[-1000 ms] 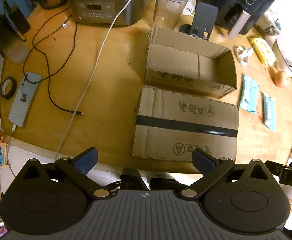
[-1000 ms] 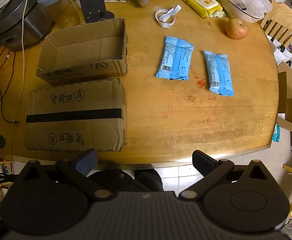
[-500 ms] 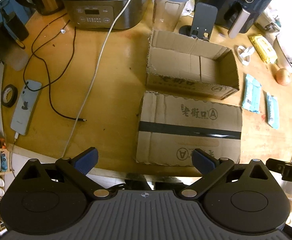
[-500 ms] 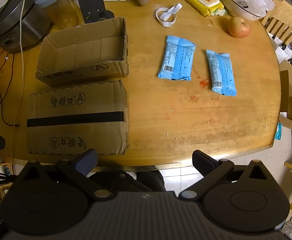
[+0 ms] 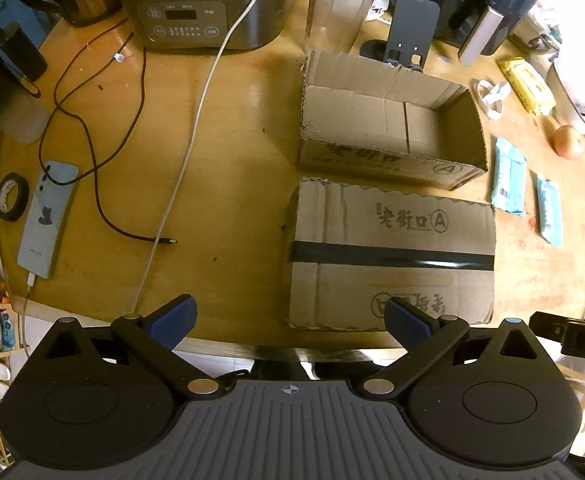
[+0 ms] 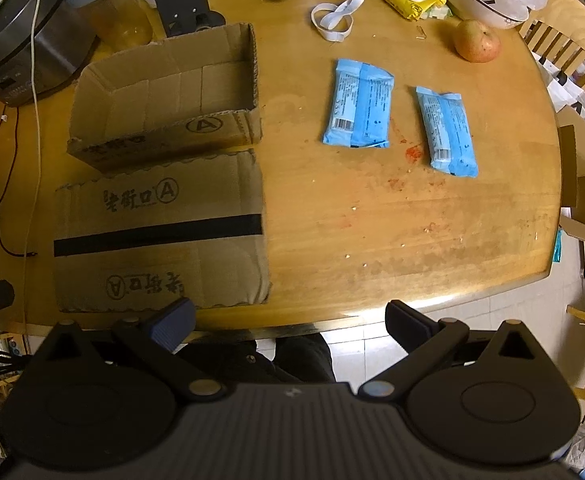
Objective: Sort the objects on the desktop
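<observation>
An open box (image 6: pixel 172 92) sits mid-table, probably as the bin for sorting, with its flattened lid (image 6: pixel 160 232) laid just in front. Two blue packets (image 6: pixel 358 104) lie to its right on the table (image 6: pixel 372 220), near each other, still outside the box. Both tools, left tool (image 5: pixel 290 322) and right tool (image 6: pixel 290 322), hover high over the near edge, jaws spread wide and empty, pointing down at the table.
</observation>
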A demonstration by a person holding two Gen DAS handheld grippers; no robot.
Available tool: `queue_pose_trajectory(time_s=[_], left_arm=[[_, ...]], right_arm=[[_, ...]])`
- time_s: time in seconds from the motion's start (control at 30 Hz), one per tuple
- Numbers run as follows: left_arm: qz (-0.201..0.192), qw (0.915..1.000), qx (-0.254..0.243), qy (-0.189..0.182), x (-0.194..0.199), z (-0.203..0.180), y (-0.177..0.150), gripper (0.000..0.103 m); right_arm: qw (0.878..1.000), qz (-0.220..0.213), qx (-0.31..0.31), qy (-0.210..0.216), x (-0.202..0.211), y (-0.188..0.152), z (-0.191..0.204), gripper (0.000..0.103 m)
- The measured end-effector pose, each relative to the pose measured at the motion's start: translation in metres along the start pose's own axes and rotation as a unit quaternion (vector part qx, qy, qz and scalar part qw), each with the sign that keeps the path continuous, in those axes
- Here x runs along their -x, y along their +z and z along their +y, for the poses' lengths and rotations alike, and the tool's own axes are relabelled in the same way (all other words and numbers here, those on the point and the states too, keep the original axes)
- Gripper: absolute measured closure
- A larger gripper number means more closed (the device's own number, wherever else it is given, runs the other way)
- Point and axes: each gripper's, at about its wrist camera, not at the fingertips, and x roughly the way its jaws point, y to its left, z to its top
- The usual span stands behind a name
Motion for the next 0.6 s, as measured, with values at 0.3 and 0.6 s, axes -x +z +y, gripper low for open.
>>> queue_pose_trajectory(time_s=[0.3, 0.6], left_arm=[[0.002, 0.9999, -0.012, -0.008, -0.005, 0.020, 0.007, 0.000], [-0.002, 0.9999, -0.002, -0.016, -0.004, 0.027, 0.003, 0.000]], right_arm=[[1.000, 0.005, -0.019, -0.002, -0.001, -0.004, 0.028, 0.000], [1.000, 0.006, 0.006, 0.005, 0.001, -0.005, 0.041, 0.000]])
